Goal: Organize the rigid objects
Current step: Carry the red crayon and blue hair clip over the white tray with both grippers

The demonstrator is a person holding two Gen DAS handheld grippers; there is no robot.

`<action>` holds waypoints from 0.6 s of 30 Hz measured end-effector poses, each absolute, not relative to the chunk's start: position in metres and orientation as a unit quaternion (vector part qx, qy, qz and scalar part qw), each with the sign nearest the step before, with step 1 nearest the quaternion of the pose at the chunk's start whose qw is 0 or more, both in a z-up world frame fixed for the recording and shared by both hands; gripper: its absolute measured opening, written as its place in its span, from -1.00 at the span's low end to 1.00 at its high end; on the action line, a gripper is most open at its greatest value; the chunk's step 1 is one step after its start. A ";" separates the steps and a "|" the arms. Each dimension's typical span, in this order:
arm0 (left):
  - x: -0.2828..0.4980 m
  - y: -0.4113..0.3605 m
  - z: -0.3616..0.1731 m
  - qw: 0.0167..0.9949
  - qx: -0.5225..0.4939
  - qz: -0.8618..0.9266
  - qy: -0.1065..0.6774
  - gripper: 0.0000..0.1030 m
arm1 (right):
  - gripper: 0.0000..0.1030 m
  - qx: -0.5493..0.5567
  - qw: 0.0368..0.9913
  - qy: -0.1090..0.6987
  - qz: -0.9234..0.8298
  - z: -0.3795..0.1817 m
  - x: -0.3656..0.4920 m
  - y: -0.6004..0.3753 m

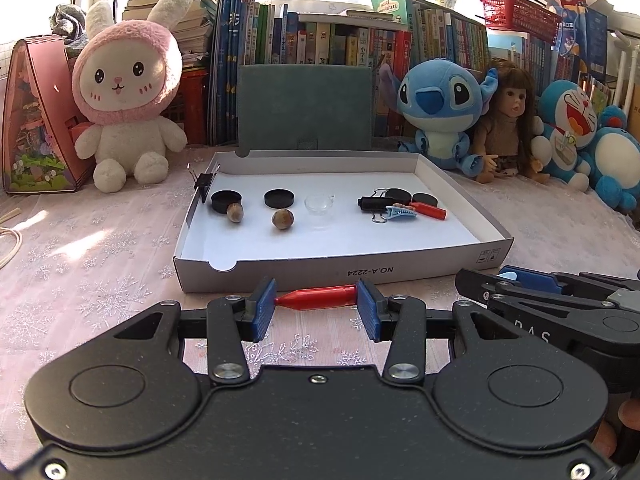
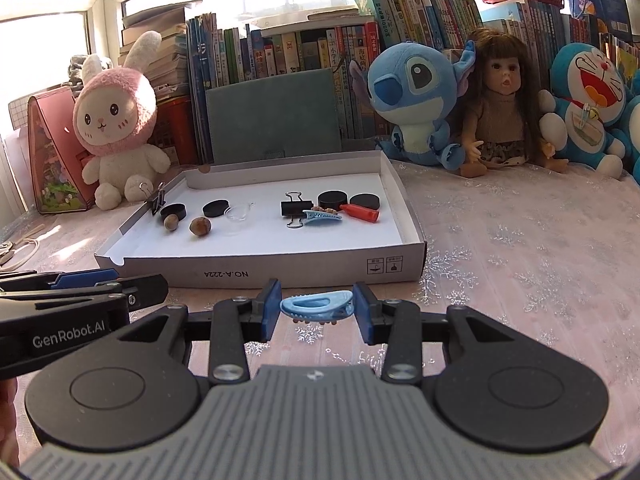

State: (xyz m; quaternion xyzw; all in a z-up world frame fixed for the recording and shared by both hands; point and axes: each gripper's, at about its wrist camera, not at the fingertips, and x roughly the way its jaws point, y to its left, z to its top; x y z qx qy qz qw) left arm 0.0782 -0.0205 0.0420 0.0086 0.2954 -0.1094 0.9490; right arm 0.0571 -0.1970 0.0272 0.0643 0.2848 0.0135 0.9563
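My left gripper (image 1: 316, 300) is shut on a red cone-tipped plastic piece (image 1: 320, 297), held crosswise just in front of the white shallow box (image 1: 320, 274). My right gripper (image 2: 316, 306) is shut on a light blue hair clip (image 2: 318, 305), also just in front of the box (image 2: 280, 270). Inside the box lie black round caps (image 1: 279, 199), two hazelnuts (image 1: 283, 219), a clear glass dish (image 1: 319, 203), a black binder clip (image 1: 374, 203), another blue hair clip (image 1: 401, 213) and another red piece (image 1: 429, 210). A binder clip (image 1: 204, 184) grips the box's left wall.
A teal folder (image 1: 304, 106) stands behind the box. A pink rabbit plush (image 1: 128, 92) sits at the left; a Stitch plush (image 1: 440, 108), a doll (image 1: 506, 120) and Doraemon plush (image 1: 572, 128) sit at the right. Books line the back. A snowflake-patterned cloth (image 1: 100, 260) covers the table.
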 end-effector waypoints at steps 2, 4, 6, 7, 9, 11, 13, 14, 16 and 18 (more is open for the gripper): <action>0.082 -0.021 0.044 0.949 0.008 -0.108 0.295 -0.19 | -0.14 0.064 0.956 0.284 0.014 0.029 0.061 -0.198; 0.086 -0.020 0.046 0.950 0.008 -0.107 0.294 -0.19 | -0.14 0.065 0.956 0.284 0.015 0.031 0.065 -0.199; 0.090 -0.019 0.047 0.950 0.006 -0.105 0.295 -0.19 | -0.14 0.066 0.956 0.285 0.016 0.032 0.069 -0.199; 0.093 -0.019 0.048 0.950 0.005 -0.104 0.296 -0.19 | -0.14 0.067 0.956 0.287 0.016 0.032 0.071 -0.200; 0.098 -0.019 0.048 0.949 0.004 -0.101 0.298 -0.19 | -0.14 0.072 0.954 0.291 0.017 0.032 0.075 -0.201; 0.103 -0.019 0.047 0.948 0.006 -0.099 0.301 -0.19 | -0.14 0.076 0.953 0.293 0.018 0.033 0.079 -0.202; 0.108 -0.019 0.047 0.947 0.006 -0.099 0.305 -0.19 | -0.14 0.078 0.952 0.295 0.018 0.033 0.083 -0.203; 0.110 -0.019 0.046 0.946 0.004 -0.100 0.308 -0.19 | -0.14 0.079 0.952 0.295 0.018 0.034 0.085 -0.203; 0.115 -0.018 0.045 0.944 0.001 -0.100 0.314 -0.19 | -0.14 0.083 0.951 0.297 0.019 0.036 0.090 -0.205; 0.119 -0.018 0.045 0.944 -0.001 -0.098 0.316 -0.19 | -0.14 0.088 0.950 0.298 0.022 0.038 0.093 -0.206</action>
